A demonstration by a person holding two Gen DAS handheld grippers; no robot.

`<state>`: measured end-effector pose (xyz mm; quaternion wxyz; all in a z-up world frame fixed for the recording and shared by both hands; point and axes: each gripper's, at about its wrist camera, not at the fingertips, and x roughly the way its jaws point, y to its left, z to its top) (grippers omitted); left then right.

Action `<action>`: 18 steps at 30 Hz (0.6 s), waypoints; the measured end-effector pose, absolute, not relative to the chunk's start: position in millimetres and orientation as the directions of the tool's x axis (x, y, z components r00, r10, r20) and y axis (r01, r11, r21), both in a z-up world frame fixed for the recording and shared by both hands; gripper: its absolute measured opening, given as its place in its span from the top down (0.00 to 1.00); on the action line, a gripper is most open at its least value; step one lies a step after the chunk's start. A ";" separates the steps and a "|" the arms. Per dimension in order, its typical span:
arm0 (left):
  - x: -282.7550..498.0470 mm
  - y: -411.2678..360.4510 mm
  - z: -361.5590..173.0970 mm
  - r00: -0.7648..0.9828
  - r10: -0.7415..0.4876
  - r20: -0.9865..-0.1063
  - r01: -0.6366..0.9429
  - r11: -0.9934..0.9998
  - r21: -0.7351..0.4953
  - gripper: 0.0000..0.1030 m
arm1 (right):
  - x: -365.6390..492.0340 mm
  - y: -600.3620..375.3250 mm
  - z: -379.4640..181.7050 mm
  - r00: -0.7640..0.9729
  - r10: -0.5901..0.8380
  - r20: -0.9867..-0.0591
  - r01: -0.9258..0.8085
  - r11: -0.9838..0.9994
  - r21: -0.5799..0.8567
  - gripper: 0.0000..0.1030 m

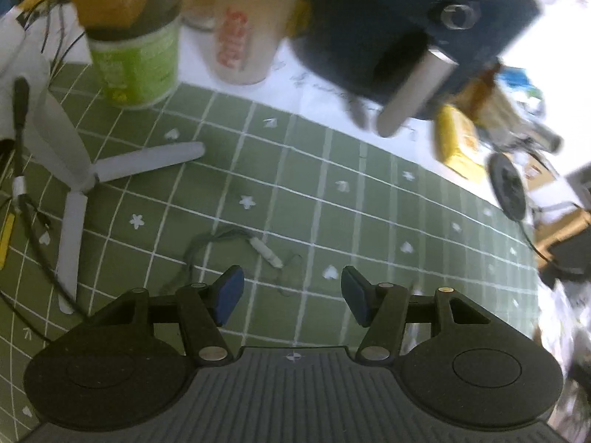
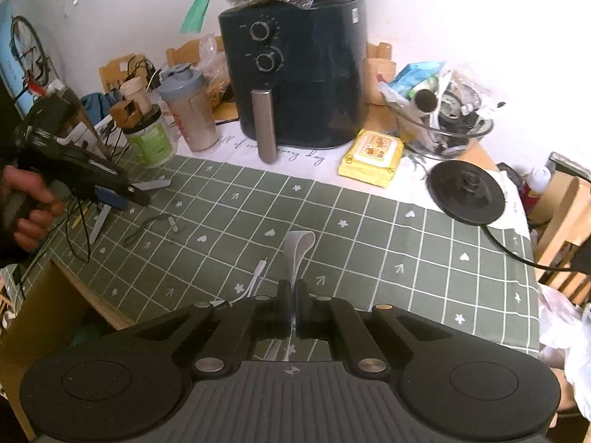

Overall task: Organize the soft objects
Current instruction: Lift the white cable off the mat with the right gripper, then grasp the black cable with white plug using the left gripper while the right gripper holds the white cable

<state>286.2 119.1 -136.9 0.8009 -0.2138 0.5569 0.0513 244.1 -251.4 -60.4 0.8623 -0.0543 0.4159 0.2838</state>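
My right gripper [image 2: 291,308] is clamped on the white strap [image 2: 297,249], whose loop points straight forward above the green tablecloth [image 2: 369,229], while my left gripper [image 1: 291,295] stands apart nearer the small cord [image 1: 236,243].

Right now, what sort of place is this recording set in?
Most likely a home kitchen or dining table, and a cluttered one. A dark air fryer stands at the back by the wall, a kettle base lies on the green checked tablecloth, and a shaker bottle stands nearby.
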 end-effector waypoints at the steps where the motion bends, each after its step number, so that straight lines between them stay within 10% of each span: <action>1: 290.2 120.3 -141.6 0.369 -0.146 -0.918 -0.333 0.901 -0.277 0.45 | 243.0 -253.9 -59.3 0.498 0.443 -0.746 -0.529 0.836 0.144 0.96; 9: 314.5 124.5 -180.3 0.307 -0.127 -0.943 -0.386 0.889 -0.245 0.48 | 235.2 -268.4 -53.8 0.521 0.430 -0.737 -0.491 0.858 0.153 0.96; 18: 324.0 120.1 -204.4 0.245 -0.139 -0.960 -0.366 0.903 -0.224 0.79 | 224.1 -276.4 -57.7 0.524 0.417 -0.743 -0.457 0.874 0.167 0.96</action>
